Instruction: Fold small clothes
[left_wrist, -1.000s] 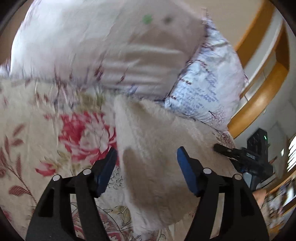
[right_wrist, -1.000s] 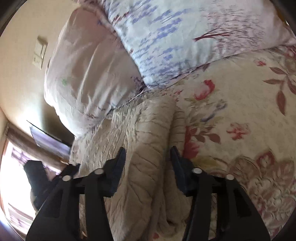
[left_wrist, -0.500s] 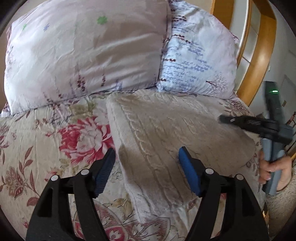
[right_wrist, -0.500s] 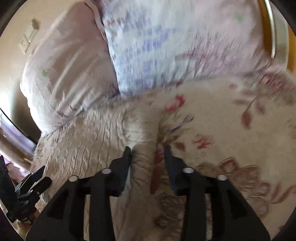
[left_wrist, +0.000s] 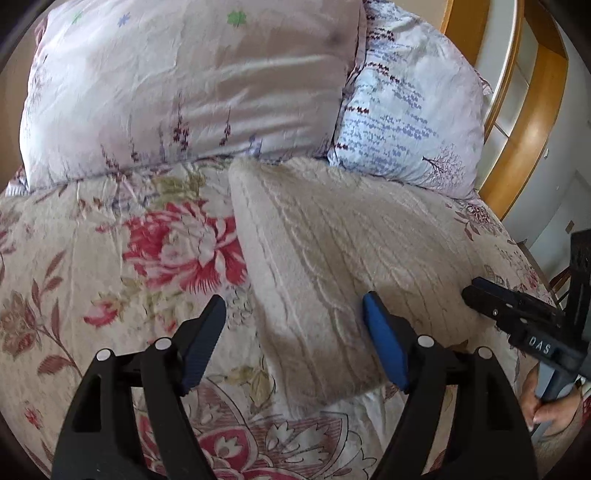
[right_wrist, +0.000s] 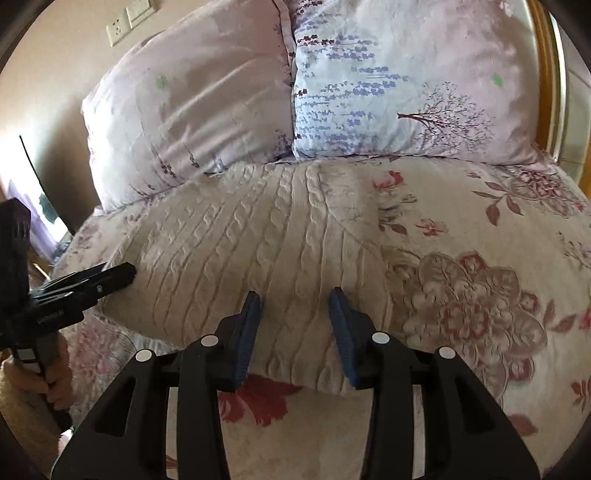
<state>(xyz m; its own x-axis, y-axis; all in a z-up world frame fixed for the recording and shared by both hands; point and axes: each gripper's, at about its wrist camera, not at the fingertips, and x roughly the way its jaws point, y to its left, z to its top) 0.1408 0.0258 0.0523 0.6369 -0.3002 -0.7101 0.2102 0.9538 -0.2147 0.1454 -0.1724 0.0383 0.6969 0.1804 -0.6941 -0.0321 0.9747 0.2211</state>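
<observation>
Both grippers have drawn back since half a second ago, and the folded cream sweater (right_wrist: 258, 254) now lies flat on the floral bedspread (right_wrist: 480, 258).

From left to right in the right wrist view: the left gripper (right_wrist: 114, 277) pokes in at the frame edge, its fingers hard to make out there, though its own view shows the left gripper (left_wrist: 295, 343) spread wide, holding nothing, over the sweater's near edge; the right gripper (right_wrist: 295, 332) is partly open and empty; two pillows (right_wrist: 388, 92) cover the sweater's far edge.
</observation>
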